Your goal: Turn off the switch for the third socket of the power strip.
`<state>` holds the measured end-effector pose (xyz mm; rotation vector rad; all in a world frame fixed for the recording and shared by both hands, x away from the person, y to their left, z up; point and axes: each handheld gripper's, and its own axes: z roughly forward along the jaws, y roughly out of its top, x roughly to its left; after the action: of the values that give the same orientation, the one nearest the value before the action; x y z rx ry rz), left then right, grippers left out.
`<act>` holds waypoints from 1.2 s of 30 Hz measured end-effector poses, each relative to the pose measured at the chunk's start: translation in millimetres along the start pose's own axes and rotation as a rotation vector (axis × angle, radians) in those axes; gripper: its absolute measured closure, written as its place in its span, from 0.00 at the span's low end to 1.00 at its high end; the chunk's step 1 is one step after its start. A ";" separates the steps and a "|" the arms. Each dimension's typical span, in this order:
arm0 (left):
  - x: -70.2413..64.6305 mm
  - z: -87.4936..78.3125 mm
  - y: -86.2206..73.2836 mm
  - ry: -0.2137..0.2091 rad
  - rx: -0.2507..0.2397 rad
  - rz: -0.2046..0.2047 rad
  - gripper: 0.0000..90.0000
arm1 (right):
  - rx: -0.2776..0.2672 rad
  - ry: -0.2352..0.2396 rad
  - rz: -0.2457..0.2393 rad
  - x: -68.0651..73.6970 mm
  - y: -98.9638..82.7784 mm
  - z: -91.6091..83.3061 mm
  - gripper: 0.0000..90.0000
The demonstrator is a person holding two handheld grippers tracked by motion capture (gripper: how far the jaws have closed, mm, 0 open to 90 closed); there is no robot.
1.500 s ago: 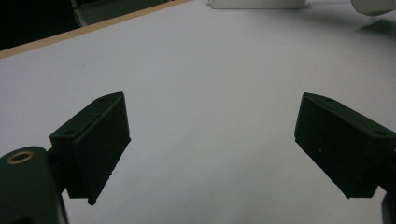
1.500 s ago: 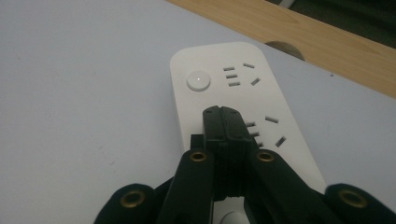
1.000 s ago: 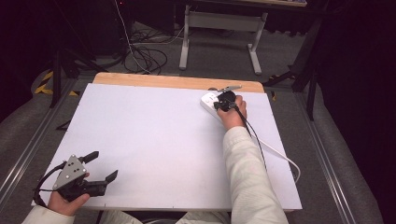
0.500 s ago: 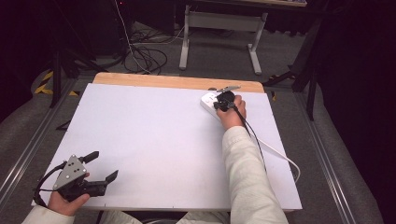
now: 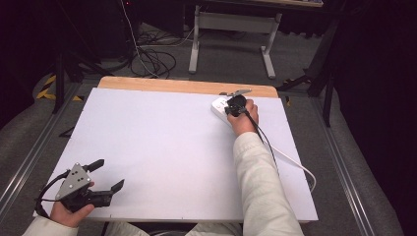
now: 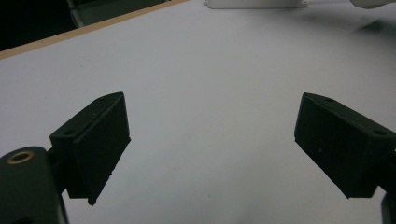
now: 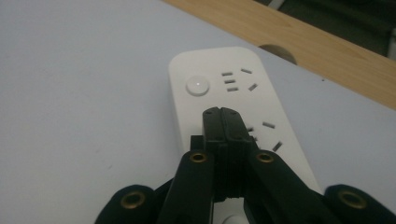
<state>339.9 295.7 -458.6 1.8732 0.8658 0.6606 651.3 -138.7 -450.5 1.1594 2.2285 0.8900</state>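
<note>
1. Right gripper (image 7: 223, 114) leads the action: its two black jaws are pressed flat together with nothing between them, poised over the white power strip (image 7: 233, 107) in the middle of the right gripper view.
2. That strip lies in the upper right of the high view (image 5: 220, 106), on the white table (image 5: 162, 147), just below the wooden edge (image 5: 187, 86) at the far side.
3. Closed jaw tips sit above the strip's socket slots, a little short of the round button (image 7: 197, 86) up and to the left. Whether they touch the plastic, I can't say from this angle.
4. My read of the step: a closed-jaw poke at that button, with the approach made and the press not yet done.
5. Next move, as I judge it: nudge the tips toward the button, then push straight down without shoving the strip sideways.
6. Left gripper (image 5: 105, 173) waits in the lower left of the high view, in the person's hand, jaws spread wide and empty.
7. Its own view confirms it: bare table between the jaws, the strip far off at the top edge (image 6: 254, 3).
8. White cable (image 5: 295, 164) trails from the strip toward the right table edge.
</note>
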 end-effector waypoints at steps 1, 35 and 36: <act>0.1 0.2 0.0 -0.002 0.002 -0.002 0.12 | -0.002 0.019 -0.009 1.5 1.1 -0.9 1.00; -0.2 2.1 0.9 -0.007 0.001 -0.002 0.12 | -0.209 0.076 0.029 4.1 25.5 -57.1 1.00; -0.2 2.1 0.9 -0.007 0.002 0.000 0.12 | -0.210 0.080 0.035 4.0 25.4 -58.0 1.00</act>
<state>341.6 294.2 -458.6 1.8761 0.8626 0.6533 624.6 -143.4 -393.2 1.0849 2.1205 1.1727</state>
